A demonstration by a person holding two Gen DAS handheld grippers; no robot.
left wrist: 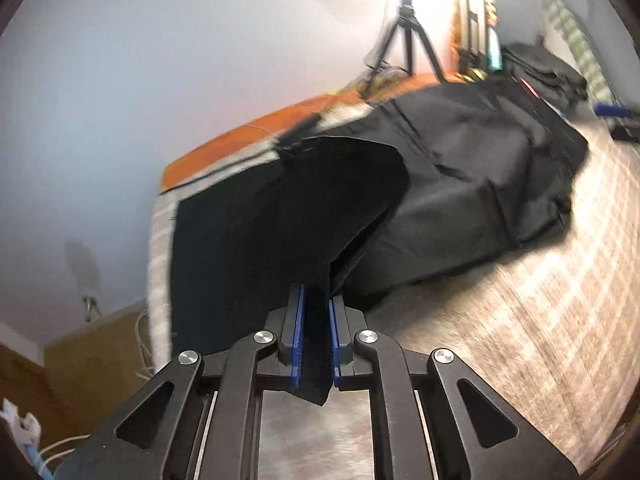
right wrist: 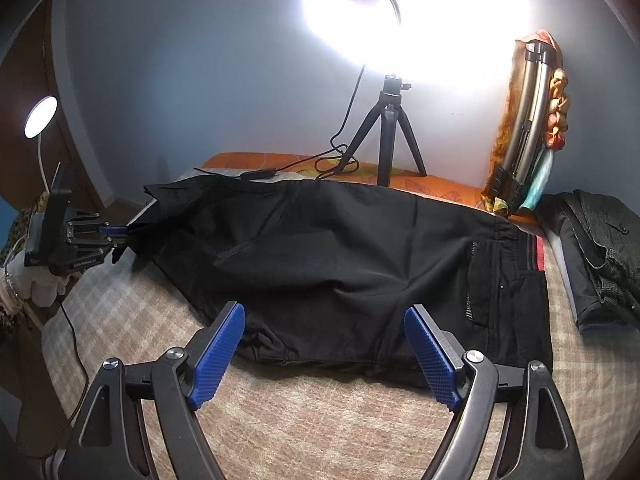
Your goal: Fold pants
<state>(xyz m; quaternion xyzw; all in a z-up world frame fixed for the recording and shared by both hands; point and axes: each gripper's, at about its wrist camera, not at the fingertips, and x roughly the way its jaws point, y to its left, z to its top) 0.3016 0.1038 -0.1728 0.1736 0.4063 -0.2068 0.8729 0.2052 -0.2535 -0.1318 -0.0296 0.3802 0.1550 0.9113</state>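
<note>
The left gripper (left wrist: 316, 336) is squeezed tight on a bunch of black cloth. That cloth is the leg end of the pants (right wrist: 340, 264). The leg end is lifted up off the bed, so it hangs in a dark fold. It looks like this end is held up so it can be carried over the rest of the pants to make the fold.

The right gripper (right wrist: 324, 348) has its blue pads (right wrist: 218, 350) wide apart. Nothing is between them. It waits just at the near edge of the pants, close to the middle. Maybe it is there to hold the pants flat, or to grab that edge.

The pants lie long across a checked blanket (right wrist: 320, 420) on the bed. The waist end, with its pocket, is at the far side from the left gripper. Behind the pants is an orange sheet (right wrist: 440, 186). A small tripod (right wrist: 386, 140) stands on it, under a very bright lamp (right wrist: 420, 12). Past the waist end lies a dark jacket (right wrist: 600, 256). The wall behind the pants is pale blue.
</note>
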